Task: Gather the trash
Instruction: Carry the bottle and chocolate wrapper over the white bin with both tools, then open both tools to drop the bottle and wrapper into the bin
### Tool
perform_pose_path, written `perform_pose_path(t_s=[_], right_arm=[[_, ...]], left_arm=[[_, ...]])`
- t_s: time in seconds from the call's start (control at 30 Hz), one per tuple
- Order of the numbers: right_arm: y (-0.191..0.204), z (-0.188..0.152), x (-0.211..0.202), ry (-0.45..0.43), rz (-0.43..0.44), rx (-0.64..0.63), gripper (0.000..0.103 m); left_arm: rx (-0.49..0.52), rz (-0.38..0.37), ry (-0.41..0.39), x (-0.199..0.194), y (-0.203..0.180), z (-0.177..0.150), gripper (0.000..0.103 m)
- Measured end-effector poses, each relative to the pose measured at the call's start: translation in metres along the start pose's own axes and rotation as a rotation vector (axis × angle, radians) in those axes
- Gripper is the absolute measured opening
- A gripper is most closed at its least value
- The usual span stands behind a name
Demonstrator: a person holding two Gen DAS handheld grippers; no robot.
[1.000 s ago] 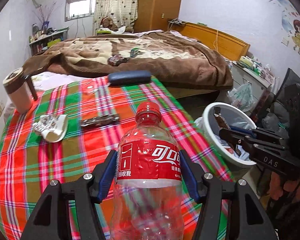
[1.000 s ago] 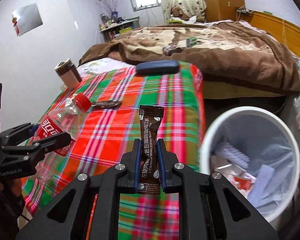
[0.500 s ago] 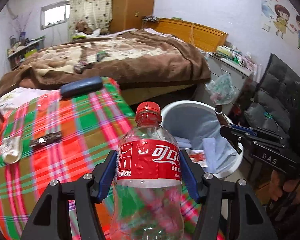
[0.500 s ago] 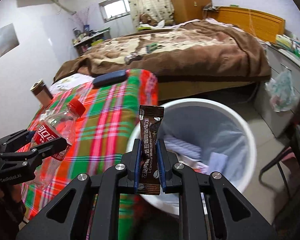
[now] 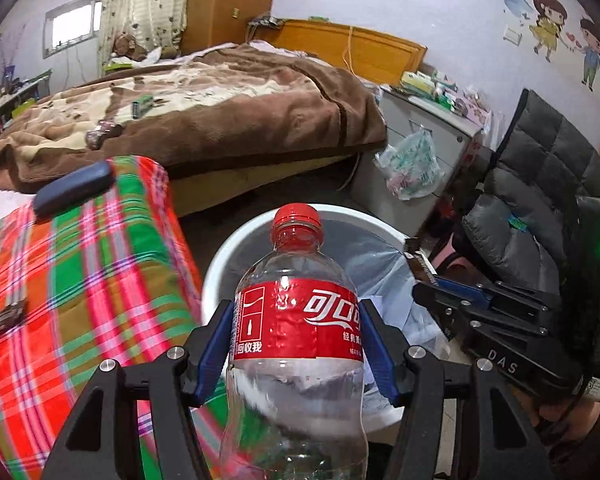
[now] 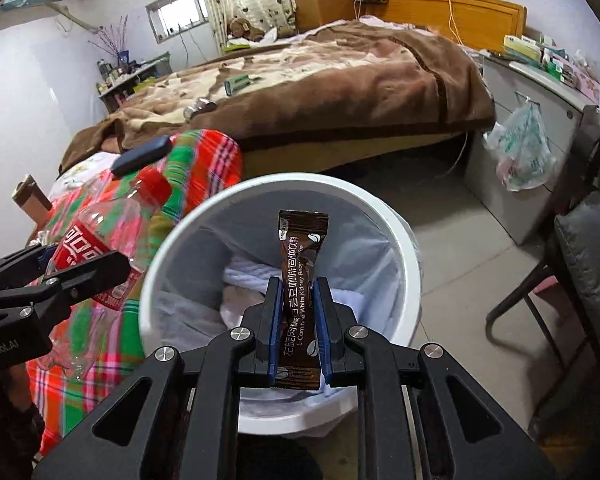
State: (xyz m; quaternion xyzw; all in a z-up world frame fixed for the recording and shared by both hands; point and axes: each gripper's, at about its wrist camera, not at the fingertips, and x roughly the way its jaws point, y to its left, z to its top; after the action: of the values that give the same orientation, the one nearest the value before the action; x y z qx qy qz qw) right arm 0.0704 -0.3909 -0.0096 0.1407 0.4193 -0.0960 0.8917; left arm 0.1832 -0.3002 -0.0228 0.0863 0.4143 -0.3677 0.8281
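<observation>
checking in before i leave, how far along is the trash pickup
Done: the white bin already holds paper scraps. In hand: left gripper grips the empty cola bottle, right gripper pinches the brown sachet, which is over the bin. Left: dropping both, plus a dark wrapper on the plaid cloth.

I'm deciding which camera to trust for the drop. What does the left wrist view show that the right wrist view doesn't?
Only the left wrist view shows the cartoon wall stickers and a dark wrapper on the plaid cloth. Only the right wrist view shows the coffee sachet face-on, clamped in the right gripper, over the bin's contents. Both show the white bin, the bottle in the left gripper, and the bed.
</observation>
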Motion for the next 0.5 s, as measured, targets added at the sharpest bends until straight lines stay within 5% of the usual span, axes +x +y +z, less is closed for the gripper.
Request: perform_pose_path(t_s=[0.4, 0.5], right_arm=[[-0.021, 0.002, 0.031, 0.094, -0.042, 0.003, 0.017], [-0.023, 0.000, 0.031, 0.104, -0.026, 0.010, 0.027]], left_arm=[[-0.029, -0.009, 0.038, 0.038, 0.006, 0.008, 0.062], [-0.046, -0.019, 0.029, 0.038, 0.009, 0.010, 0.064]])
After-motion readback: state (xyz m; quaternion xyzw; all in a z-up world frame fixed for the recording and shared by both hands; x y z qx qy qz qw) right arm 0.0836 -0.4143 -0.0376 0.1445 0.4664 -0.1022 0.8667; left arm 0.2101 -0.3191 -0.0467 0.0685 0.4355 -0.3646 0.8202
